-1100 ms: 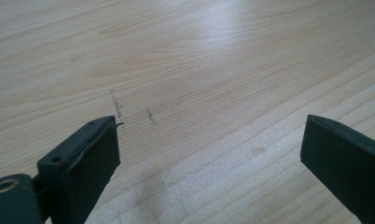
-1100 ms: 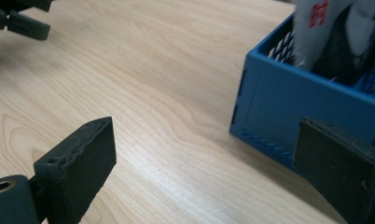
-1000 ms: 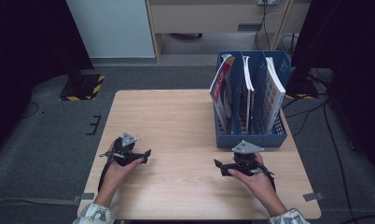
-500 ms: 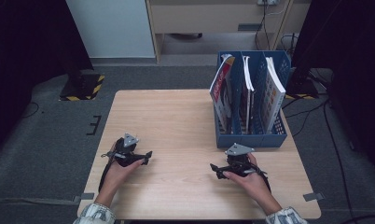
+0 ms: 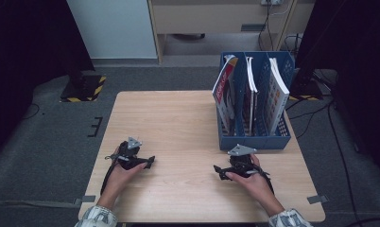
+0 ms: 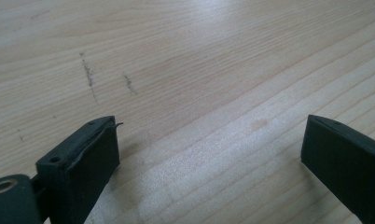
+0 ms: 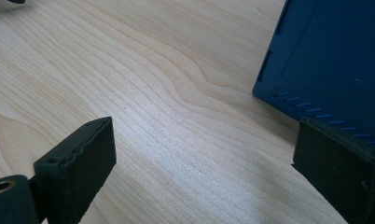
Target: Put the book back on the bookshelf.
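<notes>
1. One tabletop (image 5: 178, 123), pale wood, carries one blue file rack (image 5: 254, 137) at its right side, toward the far edge.
2. The rack has three compartments; three books (image 5: 226, 94) stand in it, spines up, all leaning a little. I cannot tell exactly which compartment each one sits in.
3. Two grippers are in play, one in each of the person's hands, both low over the near half of the tabletop.
4. The left gripper (image 5: 148, 162) sits near the left edge, well apart from the rack. In the left gripper view its jaws are spread wide, with bare wood and a few dark scuff marks (image 6: 88, 74) between them.
5. The right gripper (image 5: 219, 171) is just in front of the rack's near wall. In the right gripper view its jaws are spread wide too, empty, with the rack's blue corner (image 7: 325, 60) rising just beyond the right-hand jaw.
6. Neither gripper touches the rack or a book.
7. One black-and-yellow striped block (image 5: 84, 87) lies on the floor (image 5: 46, 142) past the tabletop's left far corner.
</notes>
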{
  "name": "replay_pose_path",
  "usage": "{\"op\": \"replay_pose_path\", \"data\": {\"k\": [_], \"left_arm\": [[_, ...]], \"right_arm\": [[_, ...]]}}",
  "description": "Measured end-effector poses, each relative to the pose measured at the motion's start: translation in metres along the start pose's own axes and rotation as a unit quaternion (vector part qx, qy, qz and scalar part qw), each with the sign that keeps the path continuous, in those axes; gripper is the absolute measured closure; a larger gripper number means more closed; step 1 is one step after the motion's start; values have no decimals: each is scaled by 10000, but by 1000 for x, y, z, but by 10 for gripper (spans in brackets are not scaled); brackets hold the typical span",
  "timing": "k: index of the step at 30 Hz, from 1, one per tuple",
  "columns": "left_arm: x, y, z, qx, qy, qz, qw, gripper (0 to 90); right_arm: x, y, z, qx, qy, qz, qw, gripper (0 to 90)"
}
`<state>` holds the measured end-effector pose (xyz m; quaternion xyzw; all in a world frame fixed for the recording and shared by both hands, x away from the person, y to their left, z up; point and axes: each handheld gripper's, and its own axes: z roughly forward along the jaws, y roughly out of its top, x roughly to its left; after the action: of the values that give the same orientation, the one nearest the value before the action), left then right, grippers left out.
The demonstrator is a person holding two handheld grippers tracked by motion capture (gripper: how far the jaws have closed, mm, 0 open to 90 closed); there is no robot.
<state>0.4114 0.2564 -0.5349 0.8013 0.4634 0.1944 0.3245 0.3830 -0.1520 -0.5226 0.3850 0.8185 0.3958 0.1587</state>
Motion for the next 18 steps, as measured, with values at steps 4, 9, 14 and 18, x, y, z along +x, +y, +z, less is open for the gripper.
{"op": "replay_pose_path", "data": {"k": [4,9,14,18], "left_arm": [[1,-1,1,-13,-8,-35,10000,28],[1,-1,2,-25,-25,-41,10000,22],[1,-1,2,-24,-30,-41,10000,21],[1,-1,2,-24,-32,-41,10000,20]], "right_arm": [[-1,-1,3,57,-45,48,10000,63],[-1,-1,5,96,-64,52,9999,63],[0,-4,11,208,-113,55,9997,63],[3,-6,16,353,-102,37,9993,59]]}}
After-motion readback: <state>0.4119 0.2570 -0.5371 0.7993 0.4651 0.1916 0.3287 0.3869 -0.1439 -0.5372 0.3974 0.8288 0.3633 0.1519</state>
